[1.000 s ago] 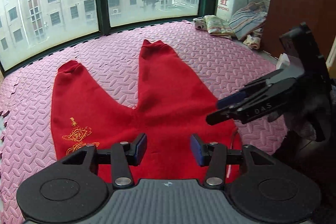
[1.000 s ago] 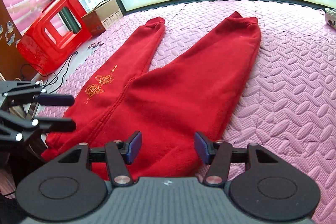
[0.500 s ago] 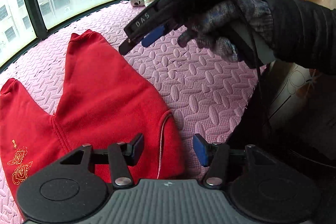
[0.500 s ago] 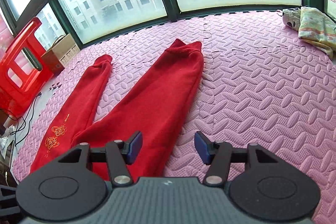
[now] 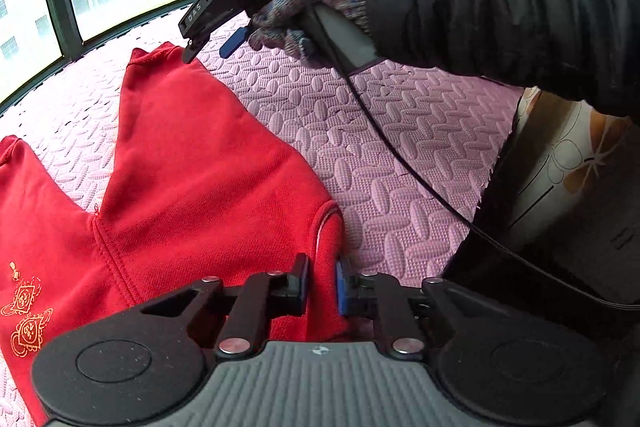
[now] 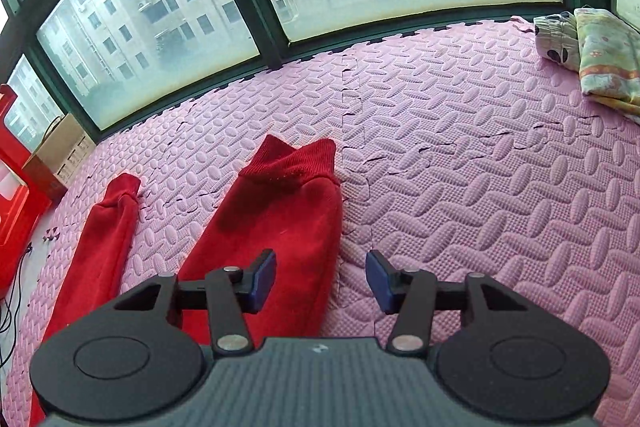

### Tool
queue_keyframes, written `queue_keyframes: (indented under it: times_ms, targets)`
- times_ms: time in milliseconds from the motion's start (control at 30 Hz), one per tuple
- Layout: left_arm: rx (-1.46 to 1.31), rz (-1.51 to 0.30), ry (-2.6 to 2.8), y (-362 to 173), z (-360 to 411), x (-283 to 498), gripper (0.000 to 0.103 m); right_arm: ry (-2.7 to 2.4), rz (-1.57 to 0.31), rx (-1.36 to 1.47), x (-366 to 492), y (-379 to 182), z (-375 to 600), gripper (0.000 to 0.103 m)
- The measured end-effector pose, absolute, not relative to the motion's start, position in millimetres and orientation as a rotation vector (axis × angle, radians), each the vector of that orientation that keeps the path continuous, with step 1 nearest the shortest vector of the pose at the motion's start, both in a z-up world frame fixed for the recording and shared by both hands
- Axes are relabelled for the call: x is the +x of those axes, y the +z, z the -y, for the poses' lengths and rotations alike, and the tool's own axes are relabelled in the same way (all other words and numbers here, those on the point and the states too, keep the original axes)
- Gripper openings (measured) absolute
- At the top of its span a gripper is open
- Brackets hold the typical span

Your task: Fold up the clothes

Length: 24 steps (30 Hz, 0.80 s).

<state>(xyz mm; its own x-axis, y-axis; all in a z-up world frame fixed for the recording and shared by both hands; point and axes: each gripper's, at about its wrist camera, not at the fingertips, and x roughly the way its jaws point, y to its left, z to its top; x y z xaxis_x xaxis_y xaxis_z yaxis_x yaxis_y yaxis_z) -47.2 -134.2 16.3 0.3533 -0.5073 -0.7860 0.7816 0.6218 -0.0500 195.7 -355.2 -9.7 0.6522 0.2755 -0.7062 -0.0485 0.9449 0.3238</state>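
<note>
Red trousers [image 5: 192, 155] lie flat on the pink foam mat [image 5: 400, 147], legs spread toward the window. My left gripper [image 5: 322, 285] is closing, and its pads pinch the waistband's right corner. Farther off, a gloved hand [image 5: 312, 7] holds my right gripper [image 5: 208, 49] above the right leg's cuff. In the right wrist view my right gripper [image 6: 321, 281] hovers over the outer edge of that leg [image 6: 280, 219], just short of the ribbed cuff [image 6: 296, 159]. Its jaws are narrowing slightly but stand apart, with nothing pressed between them.
Folded clothes [image 6: 600, 67] sit at the mat's far right corner. A red stool [image 6: 12, 179] and a cardboard box [image 6: 60, 151] stand off the mat at the left. The right gripper's black cable [image 5: 400, 163] trails across the mat. The mat's edge [image 5: 492, 163] drops off at the right.
My left jaws have come together on the waistband corner. The right gripper has travelled along the right leg, from the waist end up to near the cuff.
</note>
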Motion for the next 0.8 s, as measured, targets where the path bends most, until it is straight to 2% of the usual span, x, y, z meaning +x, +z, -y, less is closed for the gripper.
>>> queue_keyframes:
  times_ms: [200,267,333,367,467,800]
  targets:
    - [0.285,-0.825,-0.862,33.3,117.5,-43.2,0.014,0.144,-0.865,0.289,226.3,-23.3,344.8,0.042]
    - [0.254,-0.815,-0.853,38.3,109.7,-40.6,0.014,0.129,-0.868,0.279,229.2,-25.3,341.3,0.031]
    - [0.225,-0.804,-0.844,42.0,102.5,-39.5,0.014,0.114,-0.868,0.275,231.2,-25.3,339.2,0.025]
    - [0.210,-0.799,-0.839,43.8,98.9,-38.9,0.014,0.111,-0.869,0.280,231.8,-24.9,339.2,0.017]
    - [0.170,-0.782,-0.816,48.5,90.8,-39.3,0.014,0.090,-0.864,0.290,234.7,-19.3,337.5,0.011]
    - [-0.034,-0.710,-0.712,70.7,34.2,-48.0,0.013,0.114,-0.790,0.273,251.2,36.2,291.1,0.009]
